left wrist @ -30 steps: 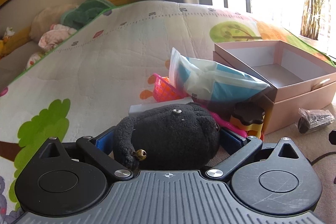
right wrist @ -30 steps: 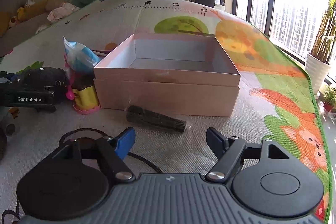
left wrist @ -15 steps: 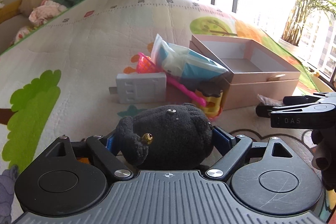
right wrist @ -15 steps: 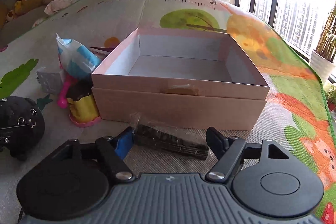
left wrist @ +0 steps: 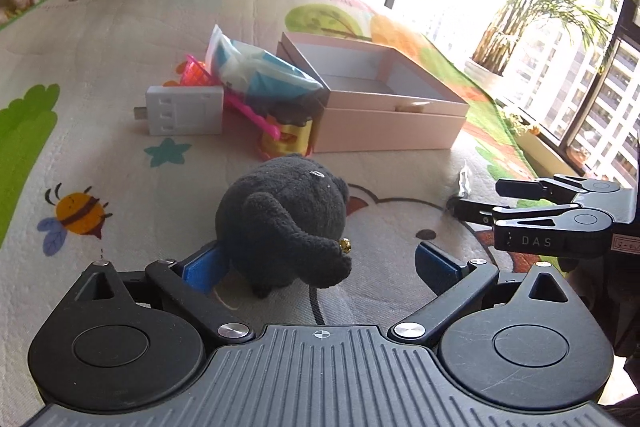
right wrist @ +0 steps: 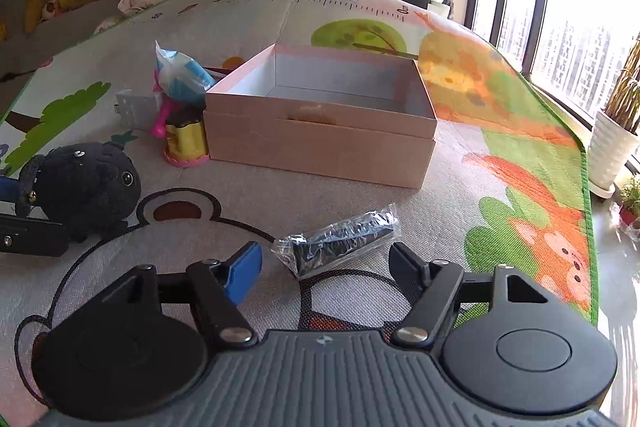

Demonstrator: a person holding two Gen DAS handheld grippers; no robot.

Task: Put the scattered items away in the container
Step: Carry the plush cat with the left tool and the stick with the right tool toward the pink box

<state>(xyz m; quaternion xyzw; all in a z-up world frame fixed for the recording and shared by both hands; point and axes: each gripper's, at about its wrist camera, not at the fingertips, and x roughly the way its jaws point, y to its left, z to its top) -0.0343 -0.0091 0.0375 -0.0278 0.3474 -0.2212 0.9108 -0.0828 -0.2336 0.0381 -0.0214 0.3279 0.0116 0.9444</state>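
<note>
left wrist view: left gripper [left wrist: 320, 267] jaws just opened wide, black plush toy [left wrist: 284, 223] loose on mat beside one pad
right gripper [right wrist: 324, 267]: jaws just widened, empty, wrapped packet [right wrist: 340, 243] between them
step: picking up
next: close, carry to box [right wrist: 320, 115]

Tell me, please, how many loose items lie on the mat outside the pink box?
6: black plush toy, clear-wrapped dark roll, yellow cup toy, white adapter block, blue-white packet, and pink plastic toy beside the pink cardboard box. More may be hidden.

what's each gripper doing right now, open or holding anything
left gripper: open, just widened; black plush toy between the jaws, not gripped.
right gripper: open, just widened; wrapped dark bundle between the jaws, not clamped.
</note>
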